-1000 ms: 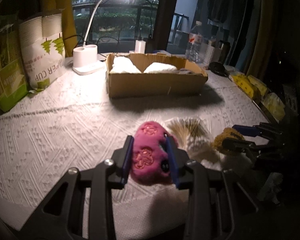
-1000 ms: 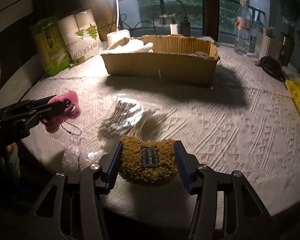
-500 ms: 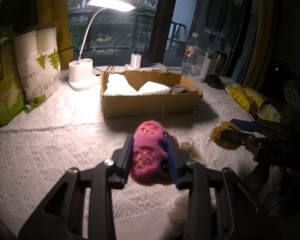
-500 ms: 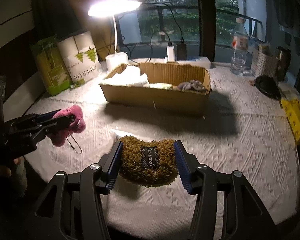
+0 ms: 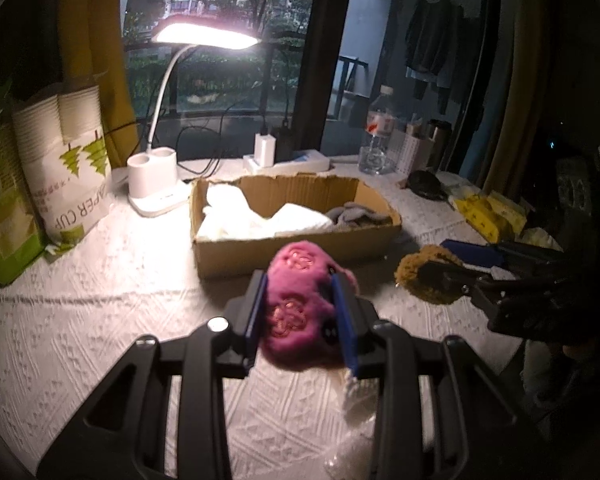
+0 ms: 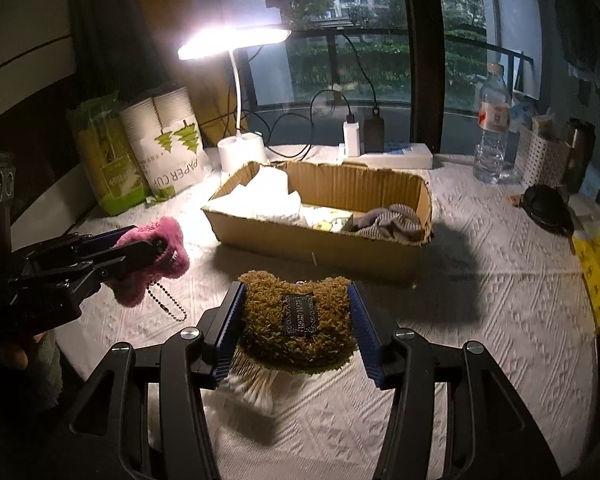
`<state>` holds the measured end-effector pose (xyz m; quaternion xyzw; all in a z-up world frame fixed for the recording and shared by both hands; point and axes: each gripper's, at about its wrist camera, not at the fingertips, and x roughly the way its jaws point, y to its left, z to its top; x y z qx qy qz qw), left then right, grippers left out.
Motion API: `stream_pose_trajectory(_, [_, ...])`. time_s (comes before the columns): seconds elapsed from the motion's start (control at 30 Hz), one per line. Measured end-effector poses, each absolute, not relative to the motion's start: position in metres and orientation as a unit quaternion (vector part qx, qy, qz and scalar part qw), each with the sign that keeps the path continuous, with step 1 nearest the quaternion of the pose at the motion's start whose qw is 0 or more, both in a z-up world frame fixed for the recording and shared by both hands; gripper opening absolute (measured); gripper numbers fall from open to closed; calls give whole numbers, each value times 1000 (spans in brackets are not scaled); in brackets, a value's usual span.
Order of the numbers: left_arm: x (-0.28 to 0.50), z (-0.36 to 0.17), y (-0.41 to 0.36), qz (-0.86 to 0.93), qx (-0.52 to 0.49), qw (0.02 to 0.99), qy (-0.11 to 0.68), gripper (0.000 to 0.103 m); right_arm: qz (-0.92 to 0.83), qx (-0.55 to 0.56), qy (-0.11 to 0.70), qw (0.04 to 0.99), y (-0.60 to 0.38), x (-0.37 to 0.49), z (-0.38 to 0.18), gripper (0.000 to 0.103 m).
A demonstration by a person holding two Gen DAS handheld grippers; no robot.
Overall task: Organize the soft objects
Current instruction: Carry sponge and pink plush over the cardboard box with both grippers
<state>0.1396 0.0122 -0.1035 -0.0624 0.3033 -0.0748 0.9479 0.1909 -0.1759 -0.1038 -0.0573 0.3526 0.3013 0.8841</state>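
- Open brown cardboard box [image 6: 320, 240], mid-frame: white cloths left, grey knit right.
- Left gripper [image 5: 302, 314] clamps pink plush keychain [image 5: 298, 308], long axis pointing boxward.
- Right gripper [image 6: 296, 326] clamps mustard fuzzy pouch [image 6: 296, 320], crosswise.

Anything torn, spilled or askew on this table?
Only the cardboard box: its top rim is ragged, as if the flaps were torn off. The cloths inside lie loosely bunched. Nothing looks spilled.
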Motion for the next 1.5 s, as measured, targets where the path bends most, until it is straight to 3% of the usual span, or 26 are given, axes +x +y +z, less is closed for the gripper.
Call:
stream_pose_trajectory(0.8, [208,-71,22,-58,-58,962,261,34,305,-45,319,896,-171,257,-85,54])
stream_pose_trajectory(1.5, [265,-79,25,-64,-73,962,256,34,295,-33,308,904,-165,314,-83,54])
